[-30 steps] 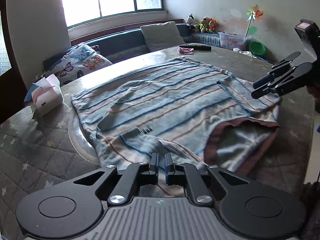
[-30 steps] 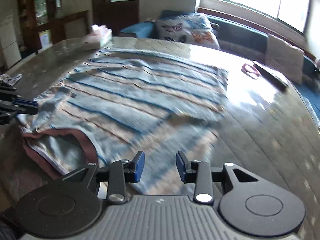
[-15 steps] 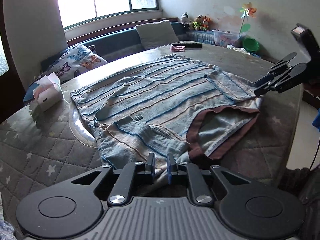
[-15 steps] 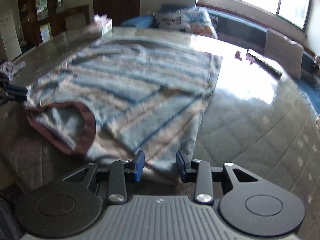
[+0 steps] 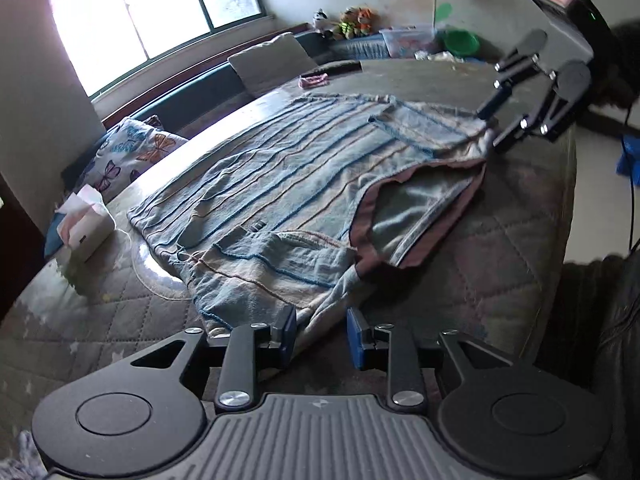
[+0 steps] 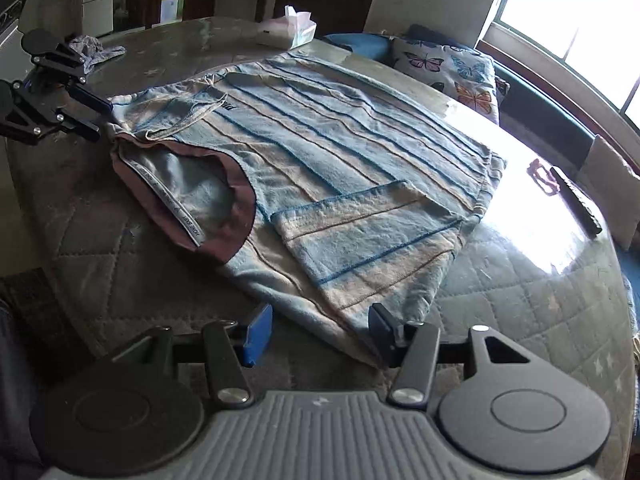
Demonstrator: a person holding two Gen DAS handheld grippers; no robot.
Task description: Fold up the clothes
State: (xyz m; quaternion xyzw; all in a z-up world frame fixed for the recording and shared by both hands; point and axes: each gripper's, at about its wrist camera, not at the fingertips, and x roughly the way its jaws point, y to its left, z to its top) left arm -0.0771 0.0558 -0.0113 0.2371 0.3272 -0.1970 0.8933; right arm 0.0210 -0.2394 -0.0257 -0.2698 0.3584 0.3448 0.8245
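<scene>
Though flat, striped shirt (image 5: 288, 184) unfolded.

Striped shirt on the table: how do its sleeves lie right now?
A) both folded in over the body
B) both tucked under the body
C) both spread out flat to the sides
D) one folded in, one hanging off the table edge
A: the striped shirt shows its right-side sleeve lying across the body in the right wrist view, and its other sleeve likewise folded in over the body in the left wrist view.

Home living room, window bench (image 5: 208, 80), butterfly cushion (image 6: 448, 68), plush toys (image 5: 352, 20)
</scene>
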